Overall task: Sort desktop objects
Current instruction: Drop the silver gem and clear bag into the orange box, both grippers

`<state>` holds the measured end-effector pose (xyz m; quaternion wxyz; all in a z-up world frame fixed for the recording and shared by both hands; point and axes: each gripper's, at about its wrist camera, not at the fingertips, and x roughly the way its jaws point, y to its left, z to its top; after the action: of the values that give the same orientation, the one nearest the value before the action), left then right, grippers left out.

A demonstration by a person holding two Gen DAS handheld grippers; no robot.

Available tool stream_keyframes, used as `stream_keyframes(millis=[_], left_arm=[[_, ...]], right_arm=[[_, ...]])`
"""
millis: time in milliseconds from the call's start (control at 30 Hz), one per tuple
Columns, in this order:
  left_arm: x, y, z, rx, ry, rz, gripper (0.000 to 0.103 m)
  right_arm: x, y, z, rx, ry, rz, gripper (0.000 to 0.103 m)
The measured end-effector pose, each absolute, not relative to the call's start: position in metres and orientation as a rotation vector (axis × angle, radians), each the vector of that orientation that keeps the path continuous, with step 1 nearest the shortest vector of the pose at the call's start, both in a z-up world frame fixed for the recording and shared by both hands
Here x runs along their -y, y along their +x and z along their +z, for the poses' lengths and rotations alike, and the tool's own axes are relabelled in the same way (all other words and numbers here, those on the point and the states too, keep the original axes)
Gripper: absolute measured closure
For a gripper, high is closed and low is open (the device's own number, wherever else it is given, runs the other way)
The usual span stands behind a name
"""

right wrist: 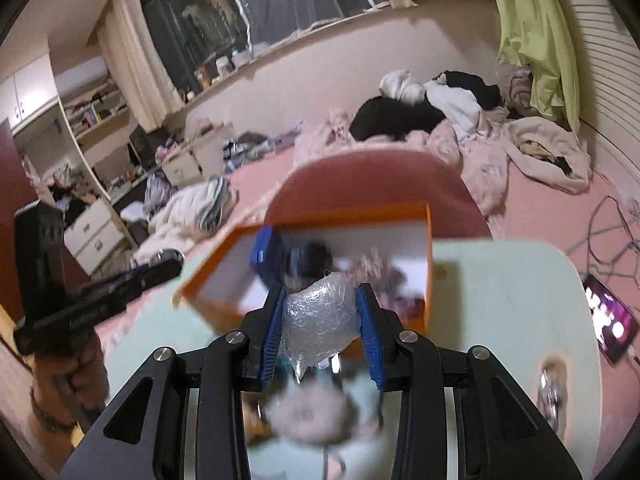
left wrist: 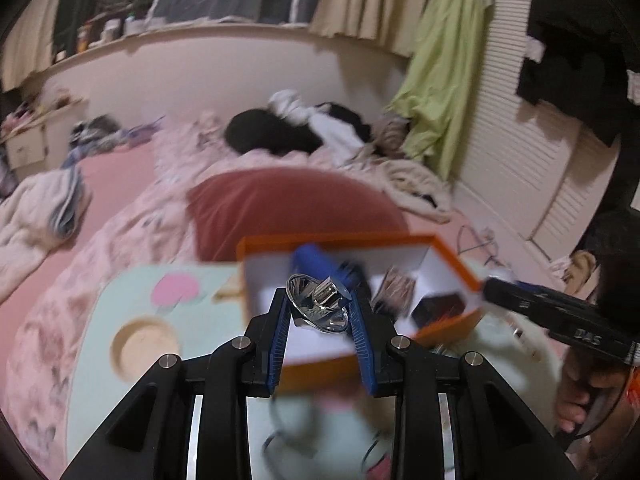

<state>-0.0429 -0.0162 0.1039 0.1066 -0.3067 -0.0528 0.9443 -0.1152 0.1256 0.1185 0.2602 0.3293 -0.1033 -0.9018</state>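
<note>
The left gripper (left wrist: pixel 319 308), matt black plastic with ribbed blue pads, clamps a mirror-bright metal reflector (left wrist: pixel 320 306) — polished, chrome-like. The right gripper (right wrist: pixel 320 322) pinches a crinkled wad of glossy clear plastic film (right wrist: pixel 318 316). Near the pale, smooth table's (right wrist: pixel 500 300) far edge sits an orange box (right wrist: pixel 400 216) — matt card outside, white inside.

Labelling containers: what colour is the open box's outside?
Orange, white inside; the box shows best in the left wrist view.

box (left wrist: pixel 456 264) on table (left wrist: pixel 120 292), cushion (left wrist: pixel 280 204) behind box, coaster (left wrist: pixel 142 346) left of box
</note>
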Motion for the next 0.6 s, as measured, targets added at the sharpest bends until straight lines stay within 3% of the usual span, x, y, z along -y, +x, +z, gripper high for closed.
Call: stream_keyframes(millis=[100,133,167,200,233,267,367,400,500,600], left_arm=[[0.004,-0.061,0.111,0.158,-0.885,2.767,0.073],[0.001,-0.069,0.107,0.161,-0.909,2.765,0.057],[-0.001,-0.076,0.101,0.162,-0.956,2.762,0.018],[-0.002,-0.084,0.091,0.165,-1.036,2.774,0.004],[0.000,-0.087,0.081,0.190,-1.076,2.788,0.001],[0.002,-0.087,0.072,0.203,-1.088,2.796,0.001],[-0.005,-0.088,0.055,0.029,-1.126,2.832,0.001],[-0.001,-0.088,0.052,0.089,-1.127,2.813,0.001],[0.019,-0.090,0.042,0.355,-1.172,2.735,0.001],[0.026,-0.086,0.036,0.453,-1.159,2.708,0.001]], right_arm=[[-0.118,-0.138,0.122,0.344,0.913,-2.395,0.065],[-0.115,-0.143,0.122,0.359,0.918,-2.379,0.065],[-0.111,-0.148,0.119,0.370,0.932,-2.372,0.062],[-0.107,-0.154,0.115,0.368,0.965,-2.367,0.048],[-0.103,-0.160,0.106,0.355,1.023,-2.362,0.035],[-0.100,-0.167,0.094,0.330,1.111,-2.375,0.034],[-0.079,-0.154,0.089,-0.016,1.053,-2.519,0.032],[-0.073,-0.149,0.088,-0.099,1.033,-2.537,0.032],[-0.078,-0.145,0.089,-0.045,1.006,-2.522,0.031],[-0.078,-0.139,0.093,-0.056,0.985,-2.530,0.031]])
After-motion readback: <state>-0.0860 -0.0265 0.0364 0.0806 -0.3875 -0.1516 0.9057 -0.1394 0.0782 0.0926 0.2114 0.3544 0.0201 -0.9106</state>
